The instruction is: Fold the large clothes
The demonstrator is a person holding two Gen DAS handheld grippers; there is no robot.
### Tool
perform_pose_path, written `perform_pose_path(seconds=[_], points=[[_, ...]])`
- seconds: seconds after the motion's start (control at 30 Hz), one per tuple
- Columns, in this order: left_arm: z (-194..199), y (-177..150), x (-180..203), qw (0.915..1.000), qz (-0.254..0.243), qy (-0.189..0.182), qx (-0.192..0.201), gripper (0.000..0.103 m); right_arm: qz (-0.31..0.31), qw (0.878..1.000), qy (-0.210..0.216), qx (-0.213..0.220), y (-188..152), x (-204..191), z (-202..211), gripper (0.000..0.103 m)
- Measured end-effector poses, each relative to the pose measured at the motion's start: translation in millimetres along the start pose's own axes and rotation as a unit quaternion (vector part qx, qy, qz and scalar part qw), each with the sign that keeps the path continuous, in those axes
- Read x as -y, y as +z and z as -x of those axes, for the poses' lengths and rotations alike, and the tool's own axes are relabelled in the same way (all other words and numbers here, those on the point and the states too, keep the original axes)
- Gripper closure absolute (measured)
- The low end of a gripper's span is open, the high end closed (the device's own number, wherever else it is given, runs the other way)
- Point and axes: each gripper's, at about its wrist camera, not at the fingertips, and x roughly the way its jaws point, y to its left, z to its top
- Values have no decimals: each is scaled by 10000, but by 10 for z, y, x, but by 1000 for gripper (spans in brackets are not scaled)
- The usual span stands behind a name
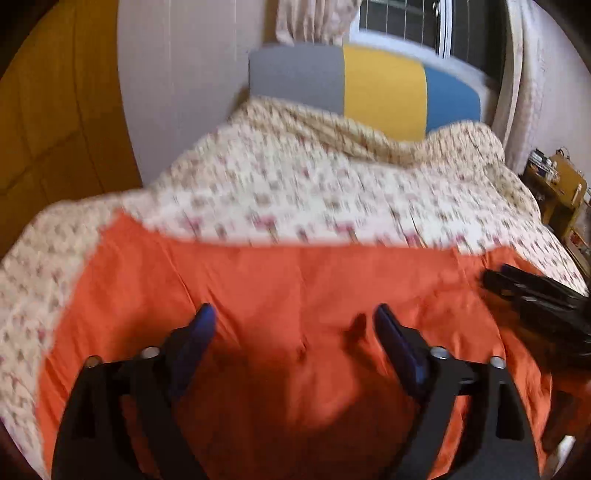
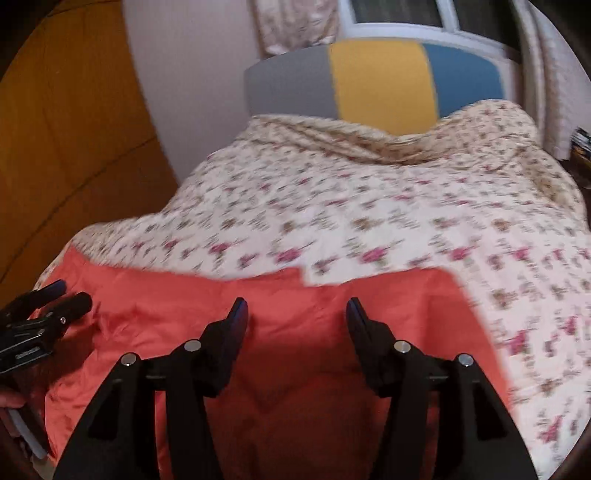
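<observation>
An orange garment [image 1: 288, 295] lies spread flat on the near end of a bed, over a floral quilt [image 1: 332, 192]. The cloth is thin, woven and matt, creased in long shallow folds, with one straight seam running across it; its far edge forms a nearly straight line against the quilt. The quilt is cream, printed with small pink and brown sprigs, puffy and rumpled, heaped higher toward the headboard [image 1: 369, 85]. That headboard is a padded panel with rounded corners, in three upright bands: grey, yellow, blue. Behind it hang a pale patterned curtain [image 1: 314, 18] and a white-framed window [image 1: 406, 26]. A wooden wardrobe [image 1: 55, 110], orange-brown and panelled, stands to the left.

The left gripper [image 1: 293, 317] is black, with bolted arms and blue pads on its fingers [image 1: 201, 332]. Its jaws stand wide apart above the orange cloth; nothing lies between them, and no pad presses on the fabric.

The right gripper [image 2: 293, 314], of the same build, has its jaws parted to a moderate width, narrower than the left. They hang over the middle of the garment, with nothing gripped. Whether the fingertips brush the cloth cannot be told: both views are blurred.

The two tools sit side by side over the garment, apart from each other.
</observation>
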Motion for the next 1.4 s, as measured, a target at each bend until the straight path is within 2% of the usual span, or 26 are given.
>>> perform_pose_path(seconds=[0.07,0.13,0.2,0.3,0.5,0.67,0.77,0.87,0.97,1.03,1.07,1.1,1.17,1.33,1.4], points=[[-114,75,-60,9994,-121,307,68,11,5,9990,-449,-83,48,127,-20,48],[-311,72,-144,9985,-168,506,-115,11,-80,9962,-826,-274,32,285,-128,48],[-487,6,-246,9990,-78,345,-281,7,-466,9946,-765,-524,-69,513,-277,44],[-549,-24,-335,9995,159,67,-280,5,-894,9928,-636,-472,-145,684,-369,43],[-662,-69,-411,9979,481,-255,-344,3,-740,9923,-881,-450,-165,620,-455,43],[-594,-88,-410,9974,515,-245,-447,3,-586,9919,-1024,-472,-192,570,-478,43],[-369,-91,-447,9985,260,-91,-469,3,-569,9919,-1036,-466,-215,552,-474,42],[-120,-93,-615,9986,310,402,-150,3,-545,9917,-1066,-464,-217,550,-472,41],[66,-142,-982,9904,930,1008,168,3,-517,9915,-1109,-450,-218,546,-461,40],[-26,-242,-1214,9812,1352,1379,-56,3,-503,9916,-1108,-437,-219,534,-449,39],[-109,-300,-1312,9775,1542,1419,-252,3,-493,9916,-1114,-430,-220,522,-448,38],[-260,-412,-1462,9744,1913,1053,-538,3,-484,9916,-1118,-423,-221,519,-444,38],[-396,-511,-1597,9683,2307,649,-701,3,-491,9916,-1114,-429,-221,516,-448,38],[-556,-498,-1538,9696,2219,713,-743,3,-544,9920,-1059,-415,-218,527,-429,37],[-546,-502,-1543,9699,2199,740,-741,3,-556,9923,-1053,-347,-217,527,-387,33]])
